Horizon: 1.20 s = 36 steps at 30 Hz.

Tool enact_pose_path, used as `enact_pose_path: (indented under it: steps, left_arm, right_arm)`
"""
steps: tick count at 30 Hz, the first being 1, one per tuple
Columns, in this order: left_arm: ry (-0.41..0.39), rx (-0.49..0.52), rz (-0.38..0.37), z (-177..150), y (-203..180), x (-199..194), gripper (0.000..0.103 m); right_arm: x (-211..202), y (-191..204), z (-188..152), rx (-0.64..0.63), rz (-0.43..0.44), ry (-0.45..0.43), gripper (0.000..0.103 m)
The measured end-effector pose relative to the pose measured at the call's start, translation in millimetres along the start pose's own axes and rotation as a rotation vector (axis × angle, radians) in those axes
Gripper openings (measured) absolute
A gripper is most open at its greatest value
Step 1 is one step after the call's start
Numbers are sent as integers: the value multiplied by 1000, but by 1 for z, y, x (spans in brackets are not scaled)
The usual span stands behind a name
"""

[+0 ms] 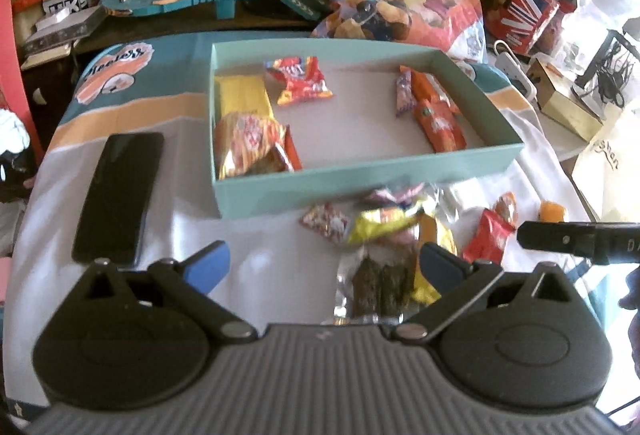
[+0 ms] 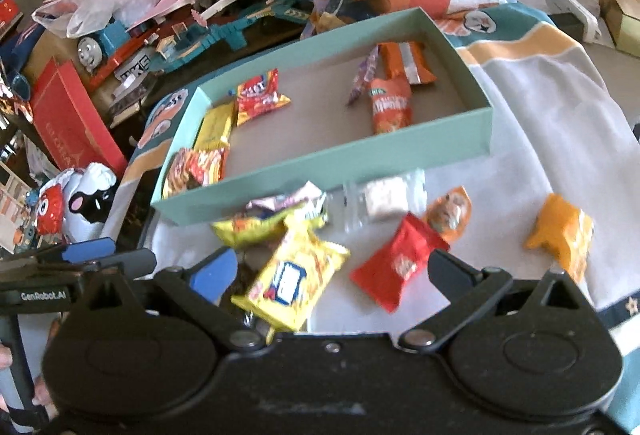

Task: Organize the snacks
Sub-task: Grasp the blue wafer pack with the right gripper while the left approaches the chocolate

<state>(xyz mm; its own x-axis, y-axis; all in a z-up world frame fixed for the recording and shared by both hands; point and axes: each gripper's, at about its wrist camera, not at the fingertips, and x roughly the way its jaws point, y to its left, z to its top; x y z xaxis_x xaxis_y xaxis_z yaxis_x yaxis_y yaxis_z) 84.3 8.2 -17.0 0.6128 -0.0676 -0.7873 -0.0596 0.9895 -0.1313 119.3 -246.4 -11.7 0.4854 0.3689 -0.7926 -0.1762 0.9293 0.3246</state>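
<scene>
Snacks (image 2: 295, 277): seven in box (image 2: 448, 145), eight outside.

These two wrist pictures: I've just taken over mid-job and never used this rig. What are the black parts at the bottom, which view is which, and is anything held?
No robot arm here: a person carries a two-finger gripper in each hand, with a fisheye camera on each looking along its fingers. The black parts with blue pads are those grippers.

In the left wrist view, the left gripper is open and holds nothing; a clear packet with dark bars lies between its fingers. In the right wrist view, the right gripper is also open, over a yellow packet and a red packet.

Both look at a teal box already holding several snacks. More loose snacks lie on the cloth in front of it. A black phone lies left of the box.
</scene>
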Motion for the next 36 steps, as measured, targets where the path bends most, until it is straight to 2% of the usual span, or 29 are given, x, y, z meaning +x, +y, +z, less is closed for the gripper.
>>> enact_pose_path:
  steps: [10,15,18,19,23,27,28,30,33,34,36]
  left_arm:
    - [78,-16,-12,-44,17,6,103]
    - [122,10,-16,-61,14,14,103]
    - [147,17,-22,-66,10,19,103]
    - [157,23,-29,-68,8,20,103]
    - [179,12,-73,-73,0,21,103]
    - [207,70,-79,-78,-20,33,103]
    - [212,85,-72,-79,-24,37,103]
    - [210,106,-39,-81,-28,44,103]
    - [211,104,0,-80,-20,48,103]
    - [208,93,7,-79,-14,47,103]
    - [206,73,27,-77,-1,44,103]
  right_arm:
    - [-20,-17,-35,19,-12,20,103]
    - [-19,-24,-53,30,-17,44,103]
    - [-17,-23,-62,-6,-27,53,103]
    - [-18,-22,-65,-31,-35,52,101]
    - [-18,-18,-76,-141,-79,52,83]
    - [-10,-23,-82,-179,-110,90,69]
    - [-8,-23,-83,-177,-108,102,63]
    - [-4,-22,-85,-187,-112,111,61]
    - [0,-15,-85,-211,-124,100,37]
    - [2,-14,-84,-206,-130,99,34]
    - [8,-13,-80,-184,-137,92,33]
